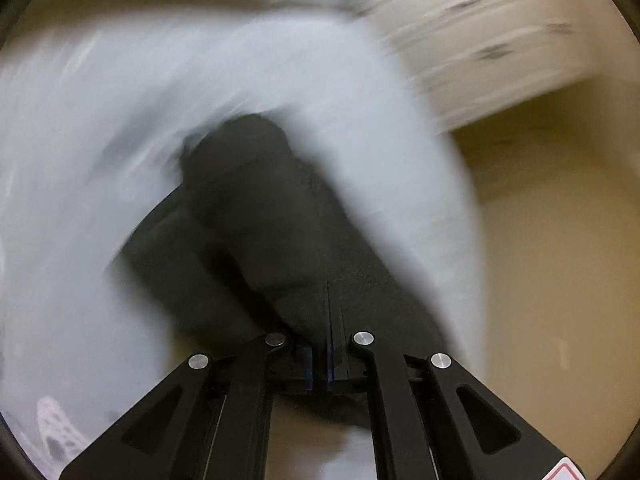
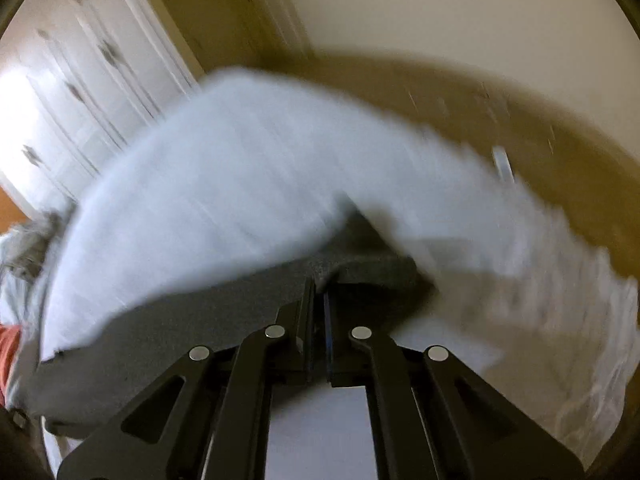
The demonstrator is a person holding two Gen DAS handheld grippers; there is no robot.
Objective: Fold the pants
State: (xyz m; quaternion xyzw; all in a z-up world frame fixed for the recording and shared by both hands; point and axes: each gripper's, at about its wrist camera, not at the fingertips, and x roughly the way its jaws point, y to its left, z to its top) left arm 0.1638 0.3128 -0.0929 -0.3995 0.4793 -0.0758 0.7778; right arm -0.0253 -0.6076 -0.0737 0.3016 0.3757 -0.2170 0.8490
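Note:
The dark grey pants (image 1: 256, 216) hang from my left gripper (image 1: 320, 360), which is shut on the fabric; the cloth drapes forward and down over the white bed (image 1: 100, 200). My right gripper (image 2: 319, 336) is also shut on the dark grey pants (image 2: 180, 320), holding a stretched edge that runs off to the left above the white bed (image 2: 240, 168). Both views are blurred by motion. How the rest of the pants lie is hidden.
A white panelled wardrobe (image 2: 80, 92) stands at the left of the right wrist view and shows at the upper right of the left wrist view (image 1: 500, 40). A beige wall (image 2: 460, 12) and tan floor (image 1: 560, 240) surround the bed. Something orange (image 2: 10, 344) lies at the far left edge.

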